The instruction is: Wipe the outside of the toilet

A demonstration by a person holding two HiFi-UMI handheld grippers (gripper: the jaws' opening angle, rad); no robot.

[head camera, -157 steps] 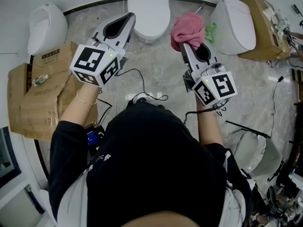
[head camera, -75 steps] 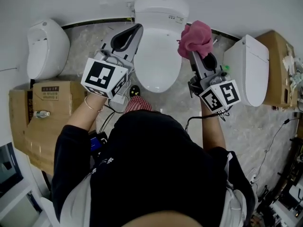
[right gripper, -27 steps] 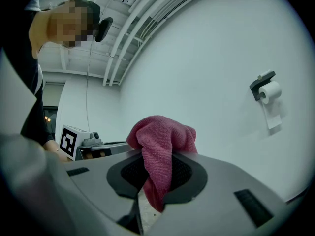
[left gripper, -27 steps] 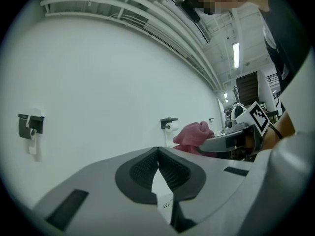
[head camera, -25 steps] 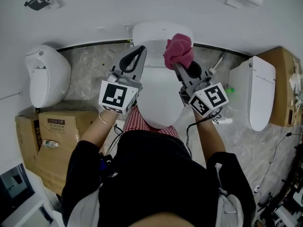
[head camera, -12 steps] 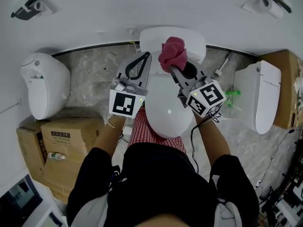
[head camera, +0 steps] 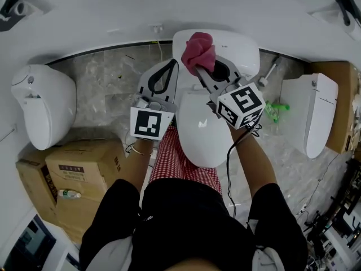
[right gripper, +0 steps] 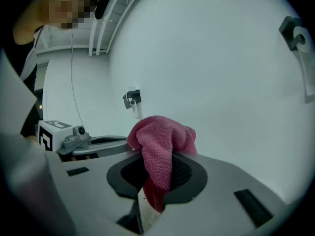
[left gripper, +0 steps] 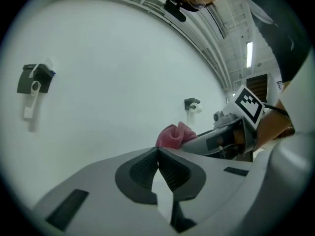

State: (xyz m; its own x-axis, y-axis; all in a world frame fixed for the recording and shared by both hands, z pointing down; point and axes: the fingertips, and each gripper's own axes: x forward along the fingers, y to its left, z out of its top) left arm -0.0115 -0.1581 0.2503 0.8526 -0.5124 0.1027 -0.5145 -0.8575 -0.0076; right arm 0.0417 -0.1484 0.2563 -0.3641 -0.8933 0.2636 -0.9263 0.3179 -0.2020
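Toilet (head camera: 201, 130), head view only; cloth (head camera: 197, 52), all views.

Print on carton (head camera: 84, 165) too small; nothing legible.

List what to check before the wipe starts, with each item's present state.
1. Is the pink cloth clamped in the right tool? ok, jaws shut on it.
2. Is the left tool empty? ok, jaws together on nothing.
3. Is the cloth over the toilet? ok, above its rear part in the head view.
4. Is the cloth touching the toilet? cannot tell.
5. Is the lid down? ok.
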